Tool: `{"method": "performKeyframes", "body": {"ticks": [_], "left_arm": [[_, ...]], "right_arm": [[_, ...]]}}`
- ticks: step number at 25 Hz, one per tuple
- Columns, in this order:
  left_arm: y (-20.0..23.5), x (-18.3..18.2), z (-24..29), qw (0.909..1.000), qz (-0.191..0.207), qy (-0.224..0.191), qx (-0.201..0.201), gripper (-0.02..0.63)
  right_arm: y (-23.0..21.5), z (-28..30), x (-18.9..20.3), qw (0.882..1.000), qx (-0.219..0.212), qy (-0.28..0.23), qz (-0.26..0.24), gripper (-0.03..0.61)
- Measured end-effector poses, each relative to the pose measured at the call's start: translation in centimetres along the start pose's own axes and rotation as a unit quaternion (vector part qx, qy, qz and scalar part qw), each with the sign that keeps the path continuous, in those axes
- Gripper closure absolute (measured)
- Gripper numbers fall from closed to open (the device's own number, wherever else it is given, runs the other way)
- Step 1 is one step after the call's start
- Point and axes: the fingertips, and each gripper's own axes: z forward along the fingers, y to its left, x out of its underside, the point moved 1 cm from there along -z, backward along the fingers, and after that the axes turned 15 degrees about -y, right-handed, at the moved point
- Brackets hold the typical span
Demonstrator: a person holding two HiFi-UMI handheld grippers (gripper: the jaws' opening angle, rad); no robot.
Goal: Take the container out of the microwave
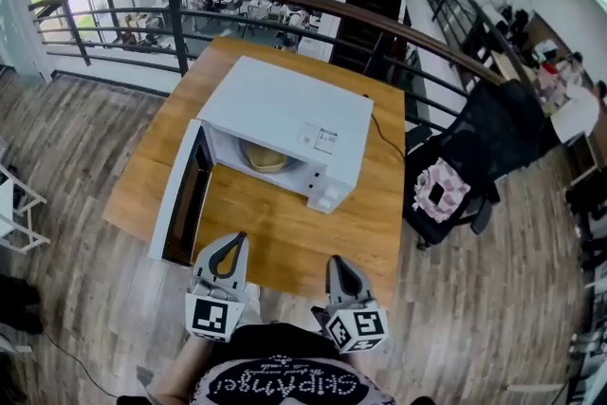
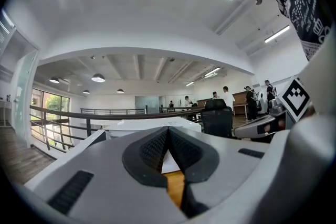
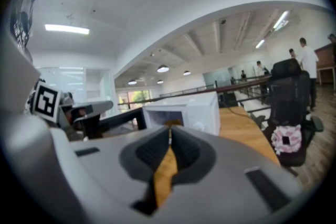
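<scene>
Microwave (image 1: 285,114) on table (image 1: 285,237), door (image 1: 185,194) open to the left; tan container (image 1: 266,156) inside the cavity, untouched, with reach, grasp and withdrawal all left. Left gripper (image 1: 230,242) and right gripper (image 1: 339,263): jaws clenched on nothing, at the table's near edge, well apart from the container. Container round, squat, apparently upright, no long axis evident; top hidden under the microwave roof.

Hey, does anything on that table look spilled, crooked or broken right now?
Nothing stands out. The microwave sits flat on the wooden table, its door swung open, the container resting inside. No spill or damage shows.
</scene>
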Motion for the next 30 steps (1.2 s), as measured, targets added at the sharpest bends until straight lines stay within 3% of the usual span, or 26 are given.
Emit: {"method": "performKeyframes", "body": {"ticks": [16, 25, 30], "left_arm": [[3.9, 2.5, 5.2, 0.9980, -0.027, 0.012, 0.055, 0.590], [6.5, 4.3, 6.4, 0.9976, -0.037, 0.017, 0.055, 0.591], [6.7, 4.8, 7.0, 0.9979, -0.021, 0.012, 0.060, 0.591]], "right_arm": [[0.1, 6.0, 0.9, 0.999, 0.049, 0.002, -0.002, 0.543], [1.7, 9.0, 2.0, 0.999, 0.041, 0.005, -0.001, 0.543], [1.1, 9.1, 2.0, 0.999, 0.048, 0.005, 0.002, 0.543]]}}
